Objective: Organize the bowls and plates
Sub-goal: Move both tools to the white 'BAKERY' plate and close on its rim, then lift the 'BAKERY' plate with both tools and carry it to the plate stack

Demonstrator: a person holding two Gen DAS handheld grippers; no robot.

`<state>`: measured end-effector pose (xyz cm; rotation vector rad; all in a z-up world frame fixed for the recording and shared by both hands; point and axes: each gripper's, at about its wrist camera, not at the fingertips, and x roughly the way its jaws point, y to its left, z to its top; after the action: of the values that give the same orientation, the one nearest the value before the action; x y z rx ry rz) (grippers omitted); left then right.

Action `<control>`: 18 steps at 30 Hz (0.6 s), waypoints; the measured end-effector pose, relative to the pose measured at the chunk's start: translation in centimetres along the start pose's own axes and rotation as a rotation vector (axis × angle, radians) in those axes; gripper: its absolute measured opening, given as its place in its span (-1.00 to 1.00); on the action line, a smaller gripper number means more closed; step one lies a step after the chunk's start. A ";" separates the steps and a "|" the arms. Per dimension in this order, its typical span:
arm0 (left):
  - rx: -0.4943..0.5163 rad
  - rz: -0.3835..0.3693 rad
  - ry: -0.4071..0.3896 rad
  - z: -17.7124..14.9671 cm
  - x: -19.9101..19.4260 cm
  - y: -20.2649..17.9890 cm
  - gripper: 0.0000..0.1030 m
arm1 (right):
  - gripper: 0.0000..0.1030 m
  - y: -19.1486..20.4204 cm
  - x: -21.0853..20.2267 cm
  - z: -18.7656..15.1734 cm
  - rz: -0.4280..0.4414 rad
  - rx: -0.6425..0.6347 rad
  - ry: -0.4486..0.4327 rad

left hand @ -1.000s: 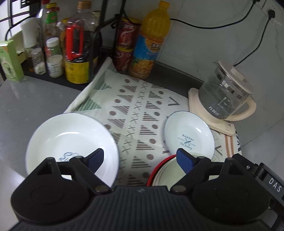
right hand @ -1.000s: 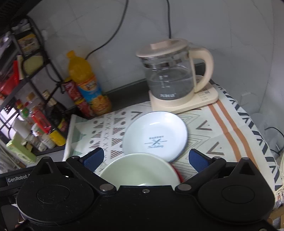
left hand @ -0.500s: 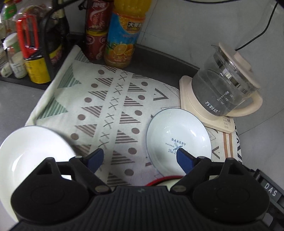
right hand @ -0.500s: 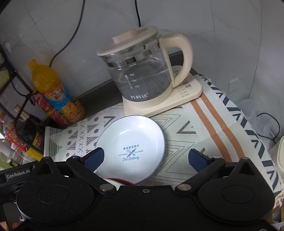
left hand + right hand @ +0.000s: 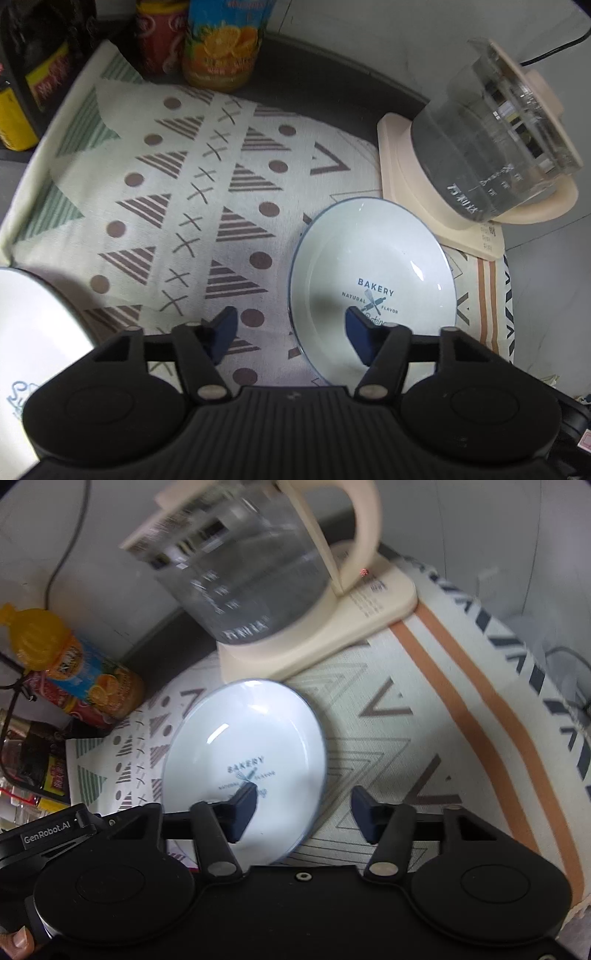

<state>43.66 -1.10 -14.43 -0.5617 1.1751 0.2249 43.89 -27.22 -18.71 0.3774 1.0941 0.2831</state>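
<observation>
Plates and bowls: at far left of the left wrist view, a plain white round plate (image 5: 33, 354) lies at the patterned cloth's (image 5: 177, 206) edge, now pushed almost out of frame, whereas a second ago it filled the lower left. The red-rimmed bowl seen then beneath the grippers is no longer visible. The left gripper (image 5: 290, 338) is closing, half open and empty; it straddles the left rim of the white shallow "BAKERY" printed dish (image 5: 373, 273), one pad over the cloth, one over the dish. The dish rests on the cloth just beside the cream base of the glass kettle (image 5: 491, 147). The right gripper (image 5: 306, 814), likewise closing and holding nothing, straddles the opposite rim. Both have come down onto this dish, which suggests a two-sided pick-up is starting, probably to stack it.
</observation>
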 end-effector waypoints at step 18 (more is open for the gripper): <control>-0.038 -0.048 0.139 0.9 4.9 0.6 -0.62 | -0.47 -2.0 4.8 0.7 0.047 0.060 0.133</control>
<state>46.03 -0.72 -18.81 -0.6466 1.2926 0.1690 46.65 -27.13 -23.17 0.4436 1.2274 0.3209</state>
